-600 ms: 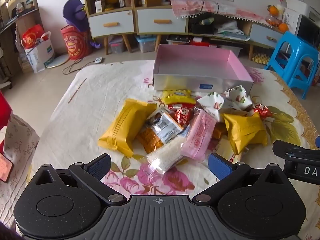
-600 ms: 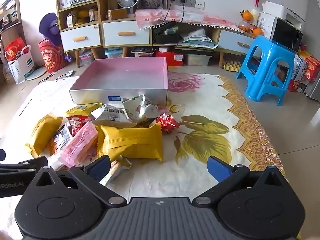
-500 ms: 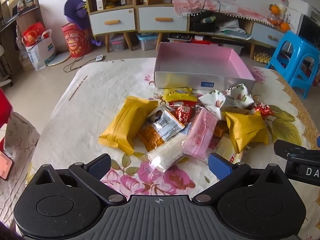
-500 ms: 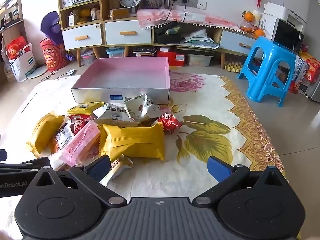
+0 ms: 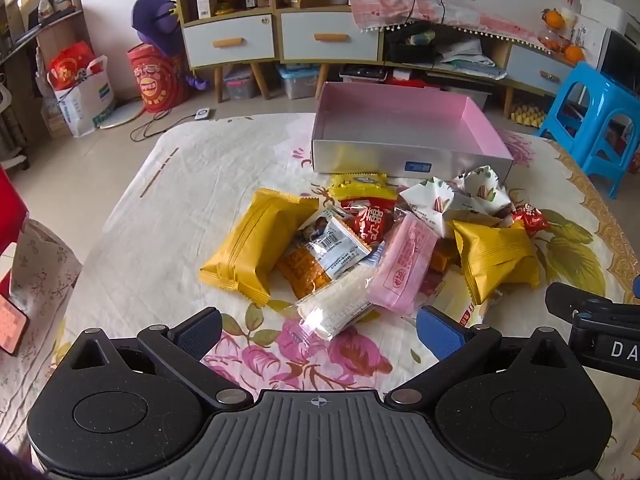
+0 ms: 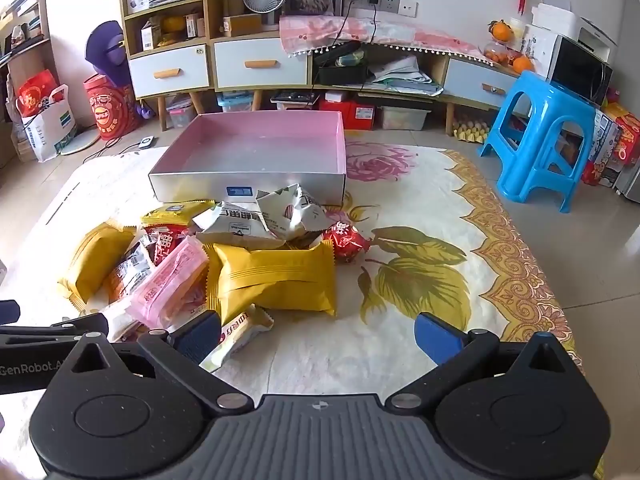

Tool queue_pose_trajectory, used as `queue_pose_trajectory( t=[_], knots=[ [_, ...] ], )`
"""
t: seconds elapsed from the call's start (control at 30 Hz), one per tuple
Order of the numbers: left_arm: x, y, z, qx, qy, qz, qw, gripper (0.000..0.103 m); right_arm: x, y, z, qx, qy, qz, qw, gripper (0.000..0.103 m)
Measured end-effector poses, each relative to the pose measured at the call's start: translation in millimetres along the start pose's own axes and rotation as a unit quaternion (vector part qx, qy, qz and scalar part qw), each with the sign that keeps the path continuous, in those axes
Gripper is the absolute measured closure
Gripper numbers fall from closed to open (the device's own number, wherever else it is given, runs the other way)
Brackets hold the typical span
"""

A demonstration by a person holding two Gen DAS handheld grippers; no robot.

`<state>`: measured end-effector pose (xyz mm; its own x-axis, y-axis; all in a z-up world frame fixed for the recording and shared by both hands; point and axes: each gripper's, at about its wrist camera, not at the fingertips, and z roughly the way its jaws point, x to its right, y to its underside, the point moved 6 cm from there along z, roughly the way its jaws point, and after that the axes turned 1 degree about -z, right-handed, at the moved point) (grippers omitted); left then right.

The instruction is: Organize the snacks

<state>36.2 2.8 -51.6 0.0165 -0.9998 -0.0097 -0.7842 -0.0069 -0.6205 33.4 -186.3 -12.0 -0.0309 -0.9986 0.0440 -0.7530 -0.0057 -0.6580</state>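
A pile of snack packets lies on the flowered tablecloth [image 5: 168, 216] in front of an empty pink-lined box [image 5: 400, 128], which also shows in the right wrist view [image 6: 260, 148]. The pile holds a long yellow packet [image 5: 256, 250], a second yellow packet [image 6: 276, 276], a pink packet [image 5: 404, 268], a clear white packet [image 5: 340, 308], a red packet [image 5: 370, 220] and white folded packets [image 6: 280, 212]. My left gripper [image 5: 318, 330] is open and empty just short of the white packet. My right gripper [image 6: 318, 334] is open and empty to the right of the pile.
A blue plastic stool [image 6: 548, 140] stands on the floor to the right of the table. Low cabinets with drawers [image 6: 248, 68] line the far wall. Bags [image 5: 80, 96] and a red drum [image 5: 156, 80] stand on the floor at the left.
Both grippers have drawn back and risen slightly, so the pile and box sit a little lower in both views. Nothing on the table has moved.
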Motion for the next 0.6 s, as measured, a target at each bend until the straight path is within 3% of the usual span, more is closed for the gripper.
queue_pose_trajectory(
  t=[0.6],
  knots=[
    [-0.9,0.7,-0.7,-0.002,0.0,-0.003,1.0,0.0,-4.1,0.2,0.5,-0.001,-0.001,-0.003,1.0,0.008]
  ],
)
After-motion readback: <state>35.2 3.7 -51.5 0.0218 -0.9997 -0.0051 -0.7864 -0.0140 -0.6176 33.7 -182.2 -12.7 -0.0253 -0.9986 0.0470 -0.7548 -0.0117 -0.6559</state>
